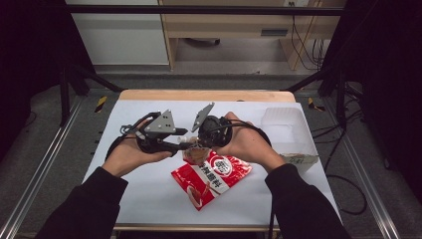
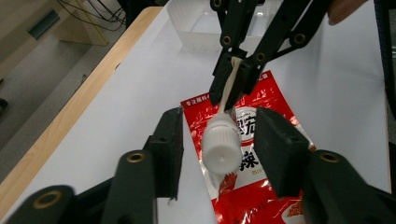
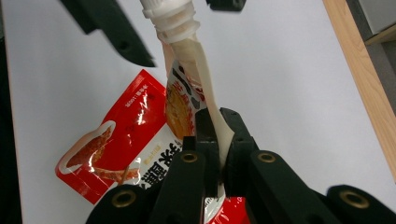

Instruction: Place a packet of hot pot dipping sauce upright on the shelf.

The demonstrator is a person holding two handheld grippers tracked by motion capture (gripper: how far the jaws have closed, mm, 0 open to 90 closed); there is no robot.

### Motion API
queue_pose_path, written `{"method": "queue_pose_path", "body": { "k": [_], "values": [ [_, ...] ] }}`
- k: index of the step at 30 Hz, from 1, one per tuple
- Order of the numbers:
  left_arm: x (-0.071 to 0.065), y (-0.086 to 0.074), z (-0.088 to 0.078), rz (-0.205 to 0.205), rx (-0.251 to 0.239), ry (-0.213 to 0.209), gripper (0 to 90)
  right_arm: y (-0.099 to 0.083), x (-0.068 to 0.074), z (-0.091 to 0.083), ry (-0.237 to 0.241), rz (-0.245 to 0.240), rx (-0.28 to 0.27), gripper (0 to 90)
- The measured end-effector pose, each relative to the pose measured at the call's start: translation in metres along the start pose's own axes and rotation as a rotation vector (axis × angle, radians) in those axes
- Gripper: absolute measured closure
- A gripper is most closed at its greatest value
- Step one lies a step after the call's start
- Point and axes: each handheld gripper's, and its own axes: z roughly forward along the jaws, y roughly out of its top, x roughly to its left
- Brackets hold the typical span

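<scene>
A small spouted pouch [image 3: 180,100] with a white screw cap [image 2: 220,145] is held up over the table. My right gripper [image 3: 218,123] is shut on the pouch's cream side seam, below the spout. My left gripper [image 2: 222,149] is open, one jaw on each side of the cap with a gap on both sides. A red snack packet [image 1: 211,179] lies flat on the white table [image 1: 149,194] under both grippers. In the high view the left gripper [image 1: 181,144] and right gripper [image 1: 201,140] meet tip to tip at the table's middle, each held in a hand.
A clear plastic tub [image 1: 283,122] stands at the back right of the table. A pale flat packet [image 1: 298,159] lies at the right edge beside the right forearm. The wooden table edge [image 1: 204,94] runs along the far side. Black frame posts stand left and right.
</scene>
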Motion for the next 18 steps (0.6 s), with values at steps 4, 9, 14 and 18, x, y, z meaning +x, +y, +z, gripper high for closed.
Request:
{"method": "queue_pose_path", "body": {
  "k": [4,9,14,18],
  "values": [
    [0.002,-0.006,0.001,-0.016,0.003,0.022,35.7,-0.003,-0.005,-0.002,-0.007,0.004,0.004,87.5],
    [0.004,-0.014,0.002,-0.044,0.012,0.039,28.4,-0.006,-0.008,-0.005,-0.018,0.002,0.017,87.5],
    [0.006,-0.018,0.002,-0.067,0.018,0.049,21.1,-0.010,-0.011,-0.006,-0.024,0.009,0.022,87.5],
    [0.007,-0.020,0.001,-0.082,0.020,0.053,17.3,-0.013,-0.013,-0.008,-0.026,0.012,0.025,87.6]
  ]
}}
